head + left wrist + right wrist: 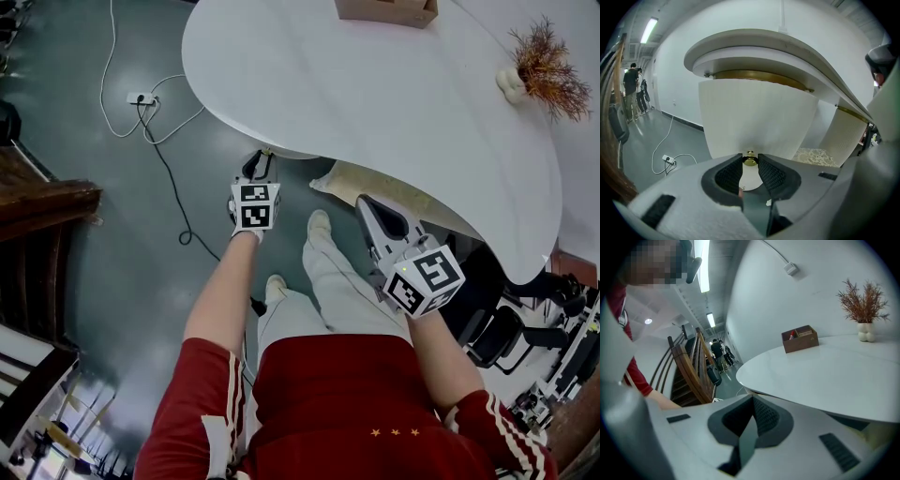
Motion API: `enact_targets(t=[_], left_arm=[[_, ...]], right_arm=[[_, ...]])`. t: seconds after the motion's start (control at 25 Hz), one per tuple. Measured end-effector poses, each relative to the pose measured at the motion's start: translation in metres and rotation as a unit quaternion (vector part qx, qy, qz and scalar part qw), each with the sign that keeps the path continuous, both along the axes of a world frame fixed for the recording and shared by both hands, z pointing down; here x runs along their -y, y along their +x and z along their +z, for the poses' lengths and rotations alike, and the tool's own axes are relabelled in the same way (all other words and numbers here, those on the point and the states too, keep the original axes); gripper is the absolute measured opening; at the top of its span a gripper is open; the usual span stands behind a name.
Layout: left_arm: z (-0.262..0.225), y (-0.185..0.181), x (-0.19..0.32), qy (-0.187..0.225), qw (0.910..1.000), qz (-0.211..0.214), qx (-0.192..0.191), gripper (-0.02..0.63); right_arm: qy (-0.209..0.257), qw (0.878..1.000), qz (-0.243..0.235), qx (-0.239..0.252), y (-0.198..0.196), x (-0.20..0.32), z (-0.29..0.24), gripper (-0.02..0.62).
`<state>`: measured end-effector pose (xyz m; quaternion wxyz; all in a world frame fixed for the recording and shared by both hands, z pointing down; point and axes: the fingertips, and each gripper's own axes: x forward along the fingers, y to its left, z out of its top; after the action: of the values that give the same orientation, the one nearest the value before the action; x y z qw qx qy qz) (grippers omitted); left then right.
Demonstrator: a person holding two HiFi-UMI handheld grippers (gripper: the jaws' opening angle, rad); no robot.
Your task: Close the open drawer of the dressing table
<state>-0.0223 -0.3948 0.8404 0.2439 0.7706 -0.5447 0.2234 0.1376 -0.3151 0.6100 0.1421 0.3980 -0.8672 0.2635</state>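
The dressing table's white oval top [375, 84] fills the upper head view. Under its rim, the left gripper view shows the cream ribbed drawer front [754, 112] with a small brass knob [750, 160]. My left gripper [750, 162] is shut on that knob, its black pads touching it on both sides. In the head view my left gripper [259, 165] reaches under the table's near edge, and the knob is hidden there. My right gripper [367, 204] hangs to the right, short of the table edge; the right gripper view shows it [752, 401] shut with nothing held.
A brown box [386, 9] and a vase of dried plants [539, 66] stand on the top. A power strip with cables [141, 97] lies on the grey floor at left. Wooden stairs [42, 202] are at far left, black chairs [497, 328] at right. People [632, 89] stand far off.
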Motion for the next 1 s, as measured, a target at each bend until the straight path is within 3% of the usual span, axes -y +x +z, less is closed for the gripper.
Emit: enact_targets(t=[0.36,0.64,1.0], left_arm=[[0.002,0.013,0.027,0.022,0.9997,-0.005,0.002,0.103],[0.003,0.023,0.054,0.017,0.9997,0.002,0.015,0.101],[0.005,0.025,0.06,0.018,0.9996,-0.02,-0.003,0.103]], right_arm=[[-0.003,1.0,0.004,-0.013,0.014,-0.006,0.005,0.005],[-0.009,1.0,0.008,-0.019,0.019,-0.015,0.009,0.005],[-0.005,0.999,0.013,-0.029,0.027,-0.022,0.009,0.005]])
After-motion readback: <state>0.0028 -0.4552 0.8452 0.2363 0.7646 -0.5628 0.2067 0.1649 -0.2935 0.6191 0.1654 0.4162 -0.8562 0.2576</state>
